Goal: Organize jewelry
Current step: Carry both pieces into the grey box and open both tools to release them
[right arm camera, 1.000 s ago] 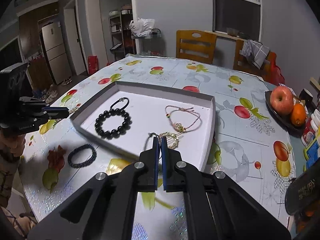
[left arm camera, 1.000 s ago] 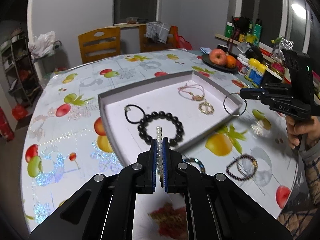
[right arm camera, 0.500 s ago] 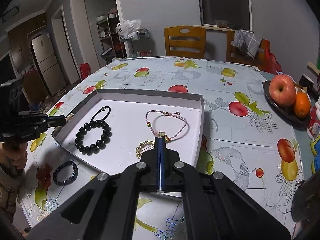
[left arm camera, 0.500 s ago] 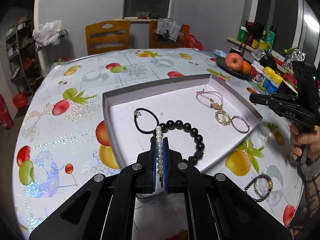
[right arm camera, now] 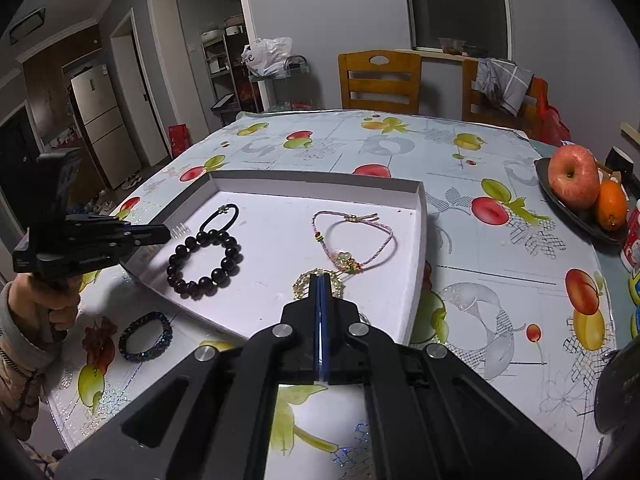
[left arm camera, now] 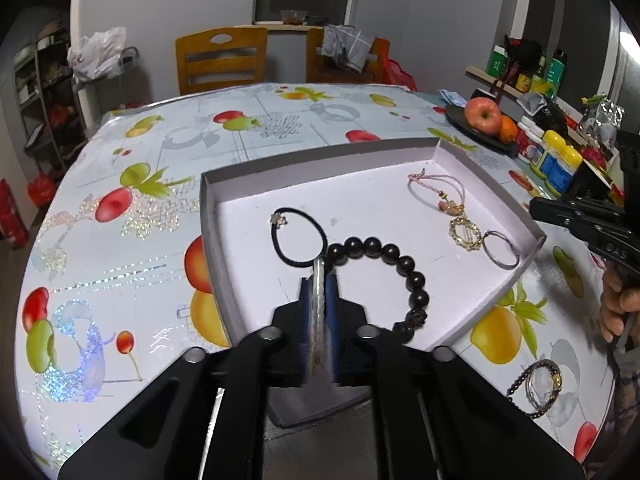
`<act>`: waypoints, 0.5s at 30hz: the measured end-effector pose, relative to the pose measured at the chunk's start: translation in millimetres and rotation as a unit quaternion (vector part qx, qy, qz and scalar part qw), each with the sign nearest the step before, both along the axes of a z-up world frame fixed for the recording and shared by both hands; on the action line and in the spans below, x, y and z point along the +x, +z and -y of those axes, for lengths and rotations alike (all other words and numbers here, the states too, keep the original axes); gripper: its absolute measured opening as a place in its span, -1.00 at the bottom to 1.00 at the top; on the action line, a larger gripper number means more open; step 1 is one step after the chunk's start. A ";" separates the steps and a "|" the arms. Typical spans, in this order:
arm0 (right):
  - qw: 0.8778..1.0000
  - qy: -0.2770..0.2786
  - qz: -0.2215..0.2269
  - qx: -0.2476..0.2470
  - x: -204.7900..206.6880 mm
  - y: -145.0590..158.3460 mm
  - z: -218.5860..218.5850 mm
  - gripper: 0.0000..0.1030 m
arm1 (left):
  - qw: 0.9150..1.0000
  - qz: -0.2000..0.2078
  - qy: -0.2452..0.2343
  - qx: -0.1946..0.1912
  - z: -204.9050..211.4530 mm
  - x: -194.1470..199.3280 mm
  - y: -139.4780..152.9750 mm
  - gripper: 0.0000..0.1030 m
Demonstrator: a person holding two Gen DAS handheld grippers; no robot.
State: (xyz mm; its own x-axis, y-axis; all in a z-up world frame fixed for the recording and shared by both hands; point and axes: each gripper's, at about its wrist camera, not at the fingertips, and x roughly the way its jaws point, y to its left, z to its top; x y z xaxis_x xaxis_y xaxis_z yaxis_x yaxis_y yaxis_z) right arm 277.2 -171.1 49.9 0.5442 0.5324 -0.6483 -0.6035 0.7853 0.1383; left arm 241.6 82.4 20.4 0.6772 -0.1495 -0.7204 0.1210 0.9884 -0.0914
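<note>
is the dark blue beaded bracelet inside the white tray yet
No, the blue bracelet lies on the tablecloth outside the white tray.

An apple point(right arm camera: 573, 177) and orange point(right arm camera: 611, 205) share a dark plate point(right arm camera: 560, 200) near wooden chairs point(right arm camera: 379, 82).

Matt white cardboard tray point(left arm camera: 532, 236); glossy dark bead bracelet point(right arm camera: 206, 258); shiny gold-metal ring charm point(left arm camera: 465, 233); smooth silver-metal hoop point(left arm camera: 500, 249); pink woven cord bracelet point(right arm camera: 354, 246); glossy plastic fruit-print cloth on worktop point(right arm camera: 500, 292); varnished wood chair point(left arm camera: 221, 60).
</note>
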 end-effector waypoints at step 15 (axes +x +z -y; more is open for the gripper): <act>1.000 -0.004 -0.012 0.012 -7.0 -9.8 8.5 -0.79 | 0.999 0.038 -0.001 0.011 5.0 -34.2 4.9 0.50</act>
